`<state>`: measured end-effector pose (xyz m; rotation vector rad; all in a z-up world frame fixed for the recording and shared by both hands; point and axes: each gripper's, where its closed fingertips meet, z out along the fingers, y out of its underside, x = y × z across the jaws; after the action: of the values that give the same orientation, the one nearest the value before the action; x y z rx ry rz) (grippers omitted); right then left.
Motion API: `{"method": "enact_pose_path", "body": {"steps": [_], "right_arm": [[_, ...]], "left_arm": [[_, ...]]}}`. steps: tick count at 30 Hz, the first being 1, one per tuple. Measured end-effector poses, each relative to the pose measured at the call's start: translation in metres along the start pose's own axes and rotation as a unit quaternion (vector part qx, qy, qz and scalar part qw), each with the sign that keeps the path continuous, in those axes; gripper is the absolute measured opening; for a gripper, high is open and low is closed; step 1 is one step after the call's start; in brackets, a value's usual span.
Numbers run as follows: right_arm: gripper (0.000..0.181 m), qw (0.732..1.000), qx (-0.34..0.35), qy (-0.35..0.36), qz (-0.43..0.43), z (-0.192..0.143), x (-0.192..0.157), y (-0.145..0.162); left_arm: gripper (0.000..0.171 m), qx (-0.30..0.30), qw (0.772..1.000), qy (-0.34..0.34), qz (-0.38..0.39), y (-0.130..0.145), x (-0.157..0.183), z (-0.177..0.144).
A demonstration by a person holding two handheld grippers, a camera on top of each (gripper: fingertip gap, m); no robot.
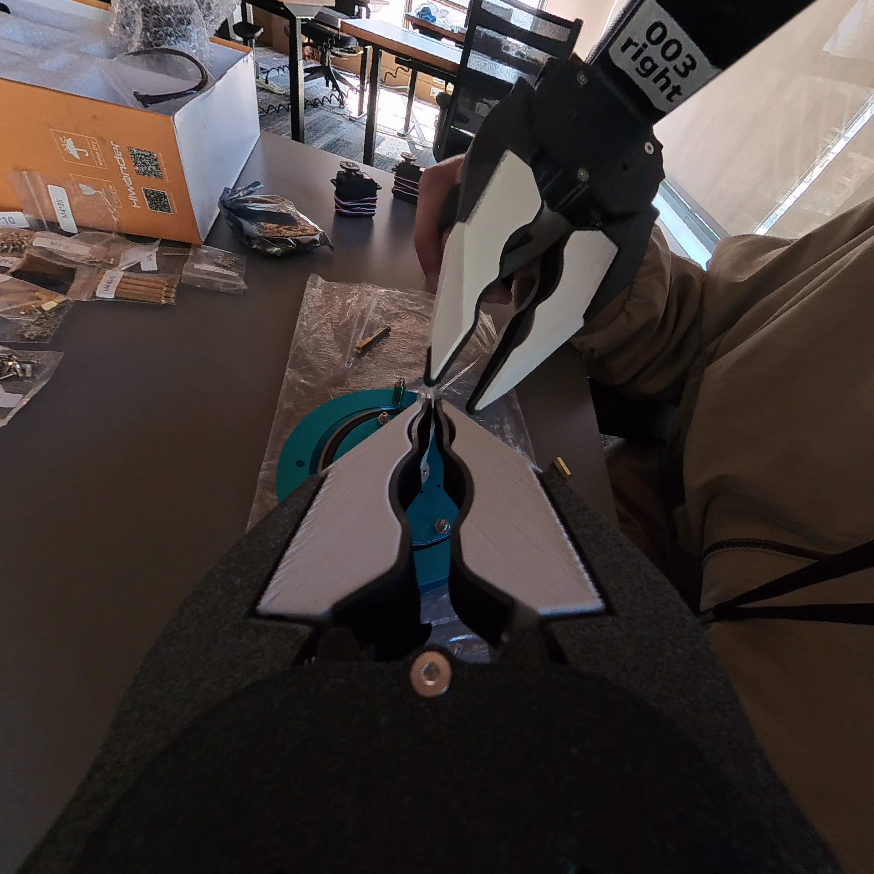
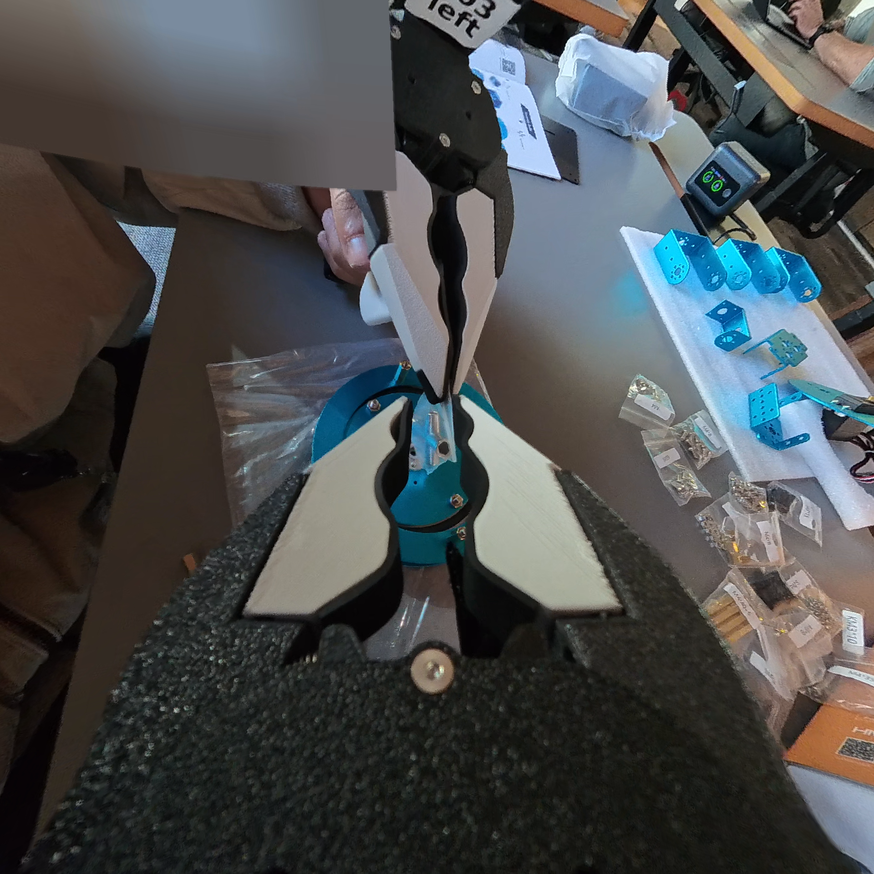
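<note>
The round plate (image 1: pixel 302 454) is teal blue; the box (image 1: pixel 94 156) at 10 o'clock is orange and white; the grippers' fingers (image 1: pixel 359 511) are white, edged black.

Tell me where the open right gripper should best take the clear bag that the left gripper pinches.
Probably the flat film just under the pinch of the left gripper, above the silvery parts pooled at the bottom. The clear bag hangs by its top edge over the teal plate, so the right gripper could come level and close across its thin faces.
</note>
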<state>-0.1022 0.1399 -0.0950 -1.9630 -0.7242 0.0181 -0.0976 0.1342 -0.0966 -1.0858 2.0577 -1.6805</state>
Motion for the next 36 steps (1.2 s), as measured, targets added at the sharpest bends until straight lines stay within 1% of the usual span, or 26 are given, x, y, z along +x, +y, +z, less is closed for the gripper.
{"method": "enact_pose_path", "body": {"steps": [1,3,4,6,7,8,9,11,13,14,15,17,18,20,21,24,26,28,32,33,36], "right_arm": [[0.015,1.000,-0.002,-0.003,0.006,0.000,0.001,0.001],[0.016,0.999,-0.018,-0.023,0.025,0.000,-0.003,0.008],[0.020,0.998,-0.021,-0.037,0.038,0.000,-0.006,0.010],[0.017,0.997,-0.019,-0.046,0.053,0.002,-0.009,0.009],[0.015,0.998,-0.024,-0.034,0.056,0.005,-0.007,0.011],[0.007,0.998,-0.033,-0.014,0.054,0.008,-0.003,0.013],[0.002,0.998,-0.041,0.001,0.054,0.011,-0.002,0.016],[0.000,0.995,-0.050,0.048,0.076,0.014,0.007,0.018],[0.000,0.983,-0.059,0.101,0.144,0.014,0.020,0.024],[0.000,0.973,-0.052,0.111,0.194,0.014,0.022,0.026],[0.000,0.964,-0.035,0.105,0.241,0.015,0.021,0.026],[0.000,0.945,0.002,0.081,0.316,0.014,0.019,0.024],[0.000,0.939,0.005,0.076,0.336,0.012,0.020,0.026],[0.000,0.930,0.010,0.098,0.354,0.006,0.027,0.030],[0.000,0.924,0.020,0.101,0.369,0.003,0.028,0.029],[0.000,0.905,0.051,0.058,0.418,0.002,0.016,0.020],[0.000,0.899,0.063,0.033,0.433,0.002,0.007,0.015],[0.000,0.900,0.066,0.035,0.430,0.001,0.005,0.016],[0.000,0.899,0.071,0.030,0.431,-0.004,0.001,0.014],[0.000,0.900,0.071,0.029,0.429,-0.005,-0.001,0.014],[0.001,0.903,0.072,0.033,0.421,-0.007,-0.002,0.015]], "left_arm": [[0.000,-0.004,1.000,-0.001,0.013,0.001,0.000,-0.001],[0.000,-0.016,0.997,-0.021,0.068,0.003,-0.004,-0.004],[0.000,-0.026,0.995,-0.026,0.096,0.005,-0.005,-0.005],[0.000,-0.041,0.992,0.001,0.123,0.011,0.004,-0.005],[0.000,-0.042,0.991,0.007,0.127,0.012,0.007,-0.005],[0.000,-0.043,0.991,0.003,0.128,0.013,0.005,-0.004],[0.000,-0.045,0.991,-0.009,0.125,0.013,0.000,-0.003],[0.002,-0.042,0.991,-0.050,0.114,0.010,-0.017,-0.002],[0.008,-0.037,0.984,-0.133,0.110,0.005,-0.040,-0.005],[0.012,-0.035,0.977,-0.174,0.122,0.003,-0.048,-0.008],[0.016,-0.032,0.970,-0.196,0.140,0.003,-0.049,-0.010],[0.015,-0.025,0.963,-0.222,0.152,0.001,-0.044,-0.013],[0.020,-0.020,0.965,-0.220,0.143,0.001,-0.038,-0.012],[0.044,-0.013,0.972,-0.202,0.116,0.001,-0.023,-0.007],[0.047,-0.009,0.971,-0.212,0.107,-0.001,-0.021,-0.006],[0.046,-0.005,0.962,-0.254,0.103,-0.001,-0.015,0.002],[0.047,-0.014,0.953,-0.280,0.119,0.001,-0.012,0.013],[0.048,-0.016,0.944,-0.303,0.131,0.000,-0.009,0.021],[0.043,-0.028,0.926,-0.349,0.141,0.002,-0.015,0.024],[0.041,-0.027,0.927,-0.347,0.141,0.003,-0.013,0.026],[0.040,-0.026,0.927,-0.346,0.142,0.004,-0.011,0.028]]}}
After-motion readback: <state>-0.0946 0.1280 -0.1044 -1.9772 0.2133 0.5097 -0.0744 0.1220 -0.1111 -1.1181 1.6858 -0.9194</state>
